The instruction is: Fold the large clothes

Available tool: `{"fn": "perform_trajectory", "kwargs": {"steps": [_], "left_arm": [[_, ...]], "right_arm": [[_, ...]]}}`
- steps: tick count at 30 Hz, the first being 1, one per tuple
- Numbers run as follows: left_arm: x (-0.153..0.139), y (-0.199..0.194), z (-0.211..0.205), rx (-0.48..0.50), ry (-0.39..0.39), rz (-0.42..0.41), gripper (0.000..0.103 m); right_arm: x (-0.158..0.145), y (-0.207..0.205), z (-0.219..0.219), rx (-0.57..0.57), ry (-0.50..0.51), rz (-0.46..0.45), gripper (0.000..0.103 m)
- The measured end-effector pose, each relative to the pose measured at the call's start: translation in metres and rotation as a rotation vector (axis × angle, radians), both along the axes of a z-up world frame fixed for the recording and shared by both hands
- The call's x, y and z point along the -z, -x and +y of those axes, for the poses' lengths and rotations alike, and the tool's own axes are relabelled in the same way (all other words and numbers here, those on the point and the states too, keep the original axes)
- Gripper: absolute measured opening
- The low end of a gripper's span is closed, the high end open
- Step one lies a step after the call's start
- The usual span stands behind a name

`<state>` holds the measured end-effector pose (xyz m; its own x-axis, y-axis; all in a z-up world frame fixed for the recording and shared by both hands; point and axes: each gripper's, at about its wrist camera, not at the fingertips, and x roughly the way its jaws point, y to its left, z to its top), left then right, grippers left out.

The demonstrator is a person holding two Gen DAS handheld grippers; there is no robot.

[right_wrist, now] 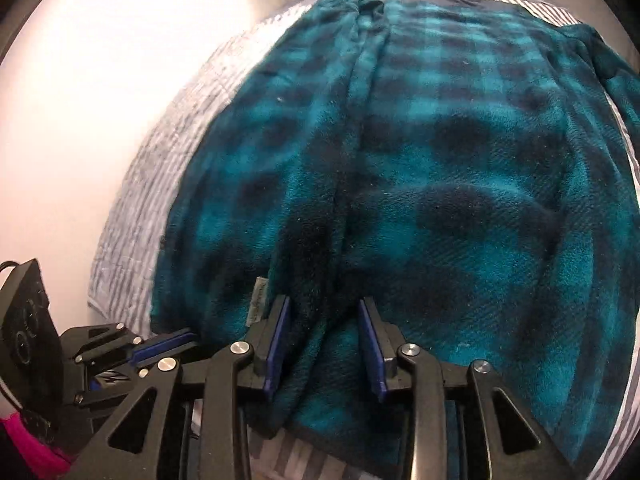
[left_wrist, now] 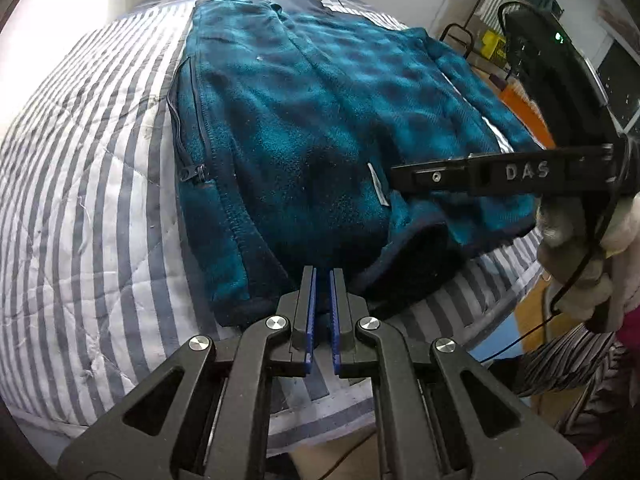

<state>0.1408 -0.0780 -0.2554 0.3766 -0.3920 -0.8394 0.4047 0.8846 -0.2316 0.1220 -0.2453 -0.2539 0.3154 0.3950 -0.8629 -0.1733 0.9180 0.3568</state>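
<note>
Striped quilted bedspread [left_wrist: 92,208] under plush teal plaid fleece jacket [left_wrist: 304,120], folded rectangular.

- The fleece jacket [left_wrist: 304,120] is showing as thick, fuzzy cloth in a teal-and-navy check, matt and napped, with specks of lint clinging to it.
- Its pocket zipper [left_wrist: 191,170] is looking like dark, slightly shiny plastic or metal; which one cannot be told.
- The quilt [left_wrist: 88,200] on the bed is appearing as stitched, puckered woven cloth in grey and white stripes, matt.
- The left tool [left_wrist: 323,276] is presenting matt black plastic links, brushed silvery metal pivot caps and ridged blue pads [left_wrist: 312,312].
- The right tool [right_wrist: 324,304] is showing the same matt black plastic, with smooth blue pads [right_wrist: 370,344].
</note>
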Motion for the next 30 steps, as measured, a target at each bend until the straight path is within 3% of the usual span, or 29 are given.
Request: {"fn": "perform_trajectory", "kwargs": {"steps": [4, 8, 11, 12, 14, 15, 21, 30], "left_arm": [[-0.020, 0.008, 0.009, -0.031, 0.017, -0.027, 0.004], [-0.046, 0.023, 0.017, -0.056, 0.058, -0.087, 0.004], [-0.067, 0.032, 0.017, -0.058, 0.073, -0.124, 0.007], [-0.072, 0.033, 0.012, -0.055, 0.075, -0.131, 0.012], [-0.088, 0.036, 0.006, -0.051, 0.091, -0.148, 0.051], [-0.095, 0.036, 0.002, -0.047, 0.103, -0.157, 0.056], [-0.120, 0.042, -0.030, 0.006, 0.139, -0.207, 0.058], [-0.107, 0.035, -0.064, 0.038, 0.158, -0.140, 0.058]], "right_arm": [[-0.022, 0.016, -0.011, 0.024, 0.007, -0.100, 0.037], [-0.045, 0.029, -0.039, 0.082, 0.015, -0.197, 0.049], [-0.059, 0.037, -0.068, 0.126, 0.036, -0.220, 0.051], [-0.063, 0.041, -0.078, 0.136, 0.040, -0.220, 0.051], [-0.071, 0.046, -0.098, 0.164, 0.053, -0.216, 0.053], [-0.075, 0.050, -0.111, 0.178, 0.058, -0.214, 0.054], [-0.080, 0.075, -0.201, 0.318, 0.057, -0.182, 0.057], [-0.059, 0.103, -0.350, 0.615, -0.010, -0.121, 0.058]]}}
